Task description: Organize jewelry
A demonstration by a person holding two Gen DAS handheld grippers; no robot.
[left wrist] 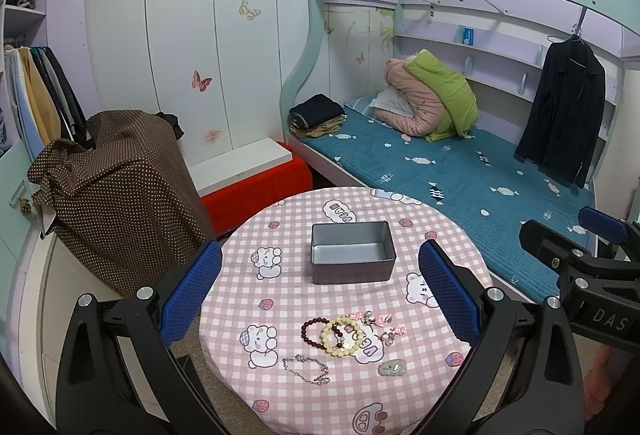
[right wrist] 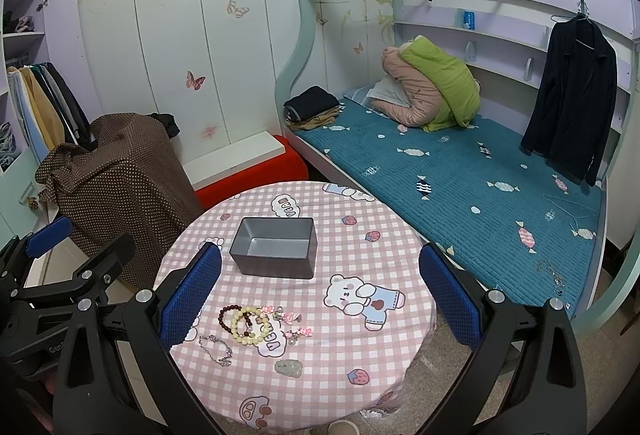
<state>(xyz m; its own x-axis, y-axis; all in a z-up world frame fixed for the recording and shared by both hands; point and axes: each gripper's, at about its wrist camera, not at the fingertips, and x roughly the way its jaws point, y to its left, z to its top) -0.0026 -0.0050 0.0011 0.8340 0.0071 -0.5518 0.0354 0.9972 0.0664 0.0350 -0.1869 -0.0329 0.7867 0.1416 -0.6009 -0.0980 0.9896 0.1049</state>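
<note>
An empty grey metal box (left wrist: pixel 352 257) (right wrist: pixel 275 252) stands on the round table with pink checked cloth (left wrist: pixel 296 387) (right wrist: pixel 360 347). Near the front edge lie a dark red bead bracelet (left wrist: pixel 310 331) (right wrist: pixel 224 317), a cream bead bracelet (left wrist: pixel 343 336) (right wrist: pixel 248 327), pink charm pieces (left wrist: pixel 380 323) (right wrist: pixel 286 319), a silver chain (left wrist: pixel 306 369) (right wrist: pixel 216 349) and a pale green pendant (left wrist: pixel 393 369) (right wrist: pixel 289 368). My left gripper (left wrist: pixel 320 291) is open and empty above the jewelry. My right gripper (right wrist: pixel 320 291) is open and empty, to the right of the jewelry.
A bed with teal cover (left wrist: pixel 460 175) (right wrist: pixel 460 175) lies right of the table. A chair draped in brown dotted cloth (left wrist: pixel 116 195) (right wrist: pixel 116 179) and a red stool (left wrist: pixel 256 191) (right wrist: pixel 248 175) stand to the left. The right gripper shows at the left view's right edge (left wrist: pixel 592 255).
</note>
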